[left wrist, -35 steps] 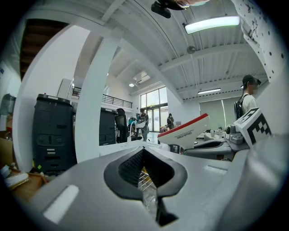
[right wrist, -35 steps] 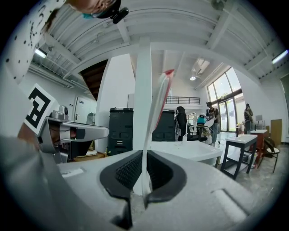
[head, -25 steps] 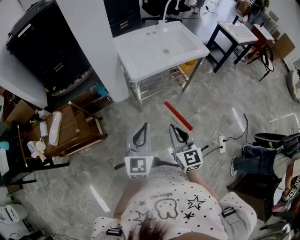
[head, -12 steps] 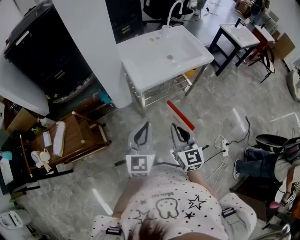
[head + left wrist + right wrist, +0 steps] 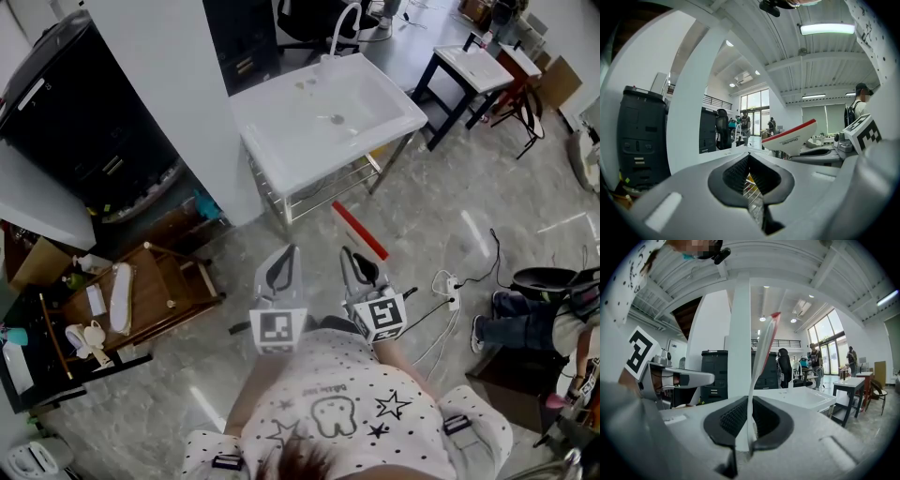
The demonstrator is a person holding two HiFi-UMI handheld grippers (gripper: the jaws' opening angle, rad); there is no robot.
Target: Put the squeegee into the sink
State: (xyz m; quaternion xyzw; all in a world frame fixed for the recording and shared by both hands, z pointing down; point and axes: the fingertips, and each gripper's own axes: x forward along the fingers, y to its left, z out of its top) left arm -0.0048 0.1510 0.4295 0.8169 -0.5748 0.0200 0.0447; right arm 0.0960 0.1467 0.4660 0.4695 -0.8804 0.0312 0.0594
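Observation:
The squeegee (image 5: 359, 232), a white blade with a red edge, sticks forward from my right gripper (image 5: 354, 255), which is shut on it. In the right gripper view the blade (image 5: 761, 362) stands upright between the pads. Ahead stands the white sink (image 5: 328, 117) on a metal frame, seen also beyond the right jaws as a sink (image 5: 806, 399). My left gripper (image 5: 286, 253) is beside the right one, shut and empty. The left gripper view shows its closed jaws (image 5: 749, 161), with the squeegee (image 5: 792, 138) to the right.
A white column (image 5: 169, 84) and a black cabinet (image 5: 84, 112) stand left of the sink. A wooden stool (image 5: 141, 291) with small items is at the left. A black-legged table (image 5: 478, 66), a power strip with cables (image 5: 453, 291) and a seated person's legs (image 5: 525, 319) are right.
The sink has drawn nearer and shifted right in the head view as I walk toward it. Both grippers keep their pose, the right still holding the squeegee.

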